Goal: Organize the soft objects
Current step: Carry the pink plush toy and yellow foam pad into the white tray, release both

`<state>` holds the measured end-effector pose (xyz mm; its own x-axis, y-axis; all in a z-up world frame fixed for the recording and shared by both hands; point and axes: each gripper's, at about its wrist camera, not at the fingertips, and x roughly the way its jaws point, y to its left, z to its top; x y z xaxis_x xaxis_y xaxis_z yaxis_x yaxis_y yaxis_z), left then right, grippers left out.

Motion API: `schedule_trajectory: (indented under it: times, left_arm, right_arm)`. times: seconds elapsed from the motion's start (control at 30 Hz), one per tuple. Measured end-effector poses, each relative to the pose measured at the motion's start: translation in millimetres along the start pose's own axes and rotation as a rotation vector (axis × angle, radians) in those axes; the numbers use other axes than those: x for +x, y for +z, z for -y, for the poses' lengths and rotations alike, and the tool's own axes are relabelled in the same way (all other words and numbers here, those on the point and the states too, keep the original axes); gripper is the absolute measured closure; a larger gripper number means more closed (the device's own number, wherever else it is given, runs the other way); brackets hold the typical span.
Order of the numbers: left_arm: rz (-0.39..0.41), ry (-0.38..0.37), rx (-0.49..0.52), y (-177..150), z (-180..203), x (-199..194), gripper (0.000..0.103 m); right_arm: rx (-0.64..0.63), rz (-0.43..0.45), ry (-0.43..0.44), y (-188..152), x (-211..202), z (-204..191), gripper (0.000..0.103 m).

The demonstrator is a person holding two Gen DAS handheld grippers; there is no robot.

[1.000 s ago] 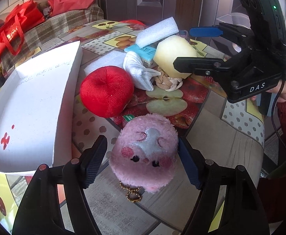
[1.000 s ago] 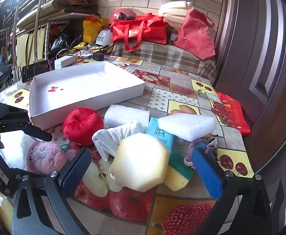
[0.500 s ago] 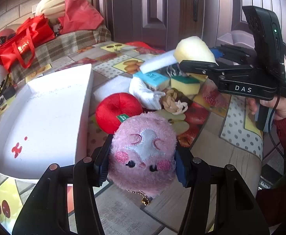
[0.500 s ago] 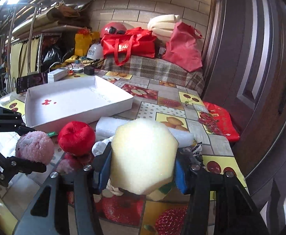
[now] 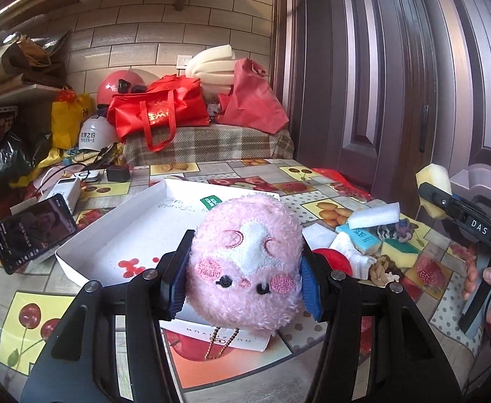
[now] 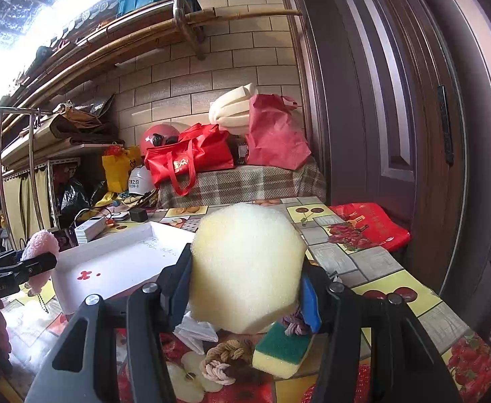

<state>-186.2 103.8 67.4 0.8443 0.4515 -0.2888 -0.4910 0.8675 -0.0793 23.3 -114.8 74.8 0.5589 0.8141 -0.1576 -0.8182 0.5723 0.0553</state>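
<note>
My left gripper [image 5: 243, 277] is shut on a pink plush toy [image 5: 245, 262] and holds it in the air above the near edge of the white tray [image 5: 87, 238]. My right gripper [image 6: 245, 282] is shut on a pale yellow hexagonal sponge [image 6: 247, 265], lifted above the pile of soft things. The right gripper with the sponge [image 5: 433, 188] also shows at the right of the left wrist view. The left gripper with the plush [image 6: 39, 255] shows at the left of the right wrist view, beside the tray [image 6: 124, 255].
On the table lie a red plush apple [image 5: 332, 258], a white cloth [image 5: 349, 252], a blue packet [image 5: 363, 238], a white foam block [image 5: 374, 215], a green-yellow sponge [image 6: 284, 349] and a knotted rope [image 6: 225, 359]. A phone [image 5: 30, 228] stands left of the tray.
Both grippers closed on their objects and lifted them off the table. The plush and the sponge have risen, and the views now tilt up toward the tray and back wall.
</note>
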Motion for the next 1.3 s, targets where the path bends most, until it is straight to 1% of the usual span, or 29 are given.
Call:
schedule_trajectory:
  times: [0.17,0.27,0.33,0.43,0.5,0.6,0.7,0.9,1.07,1.2,1.3]
  left_arm:
    - [0.007,0.039,0.002,-1,-6,1,0.048]
    - [0.001,0.062,0.027,-1,-10,8,0.048]
    - [-0.007,0.073,0.027,-1,-15,12,0.048]
    - [-0.013,0.103,0.04,-2,-23,20,0.048]
    - [-0.022,0.11,0.039,-2,-30,25,0.048]
    - [-0.03,0.123,0.014,0,-43,32,0.048]
    - [-0.014,0.155,0.028,2,-50,35,0.048]
    - [-0.022,0.186,0.019,7,-68,51,0.048]
    - [-0.013,0.221,-0.017,12,-85,62,0.047]
    - [-0.083,0.193,-0.081,15,-102,80,0.047]
    - [-0.144,0.177,-0.098,16,-109,95,0.047]
  right_arm:
    - [-0.013,-0.009,0.031,-2,0,-18,0.048]
    - [0.002,-0.028,0.066,-3,7,-30,0.048]
    - [0.011,-0.04,0.09,-4,11,-39,0.048]
    - [-0.017,-0.031,0.117,-5,13,-59,0.048]
    - [-0.039,-0.032,0.137,-6,15,-72,0.048]
    - [-0.061,-0.055,0.172,-6,27,-86,0.048]
    - [-0.056,-0.077,0.199,-6,41,-97,0.048]
    - [-0.067,-0.142,0.201,-15,78,-121,0.048]
    - [-0.062,-0.146,0.186,-13,101,-134,0.048]
    - [-0.077,-0.154,0.191,-11,119,-147,0.048]
    - [-0.074,-0.179,0.189,-9,136,-156,0.048]
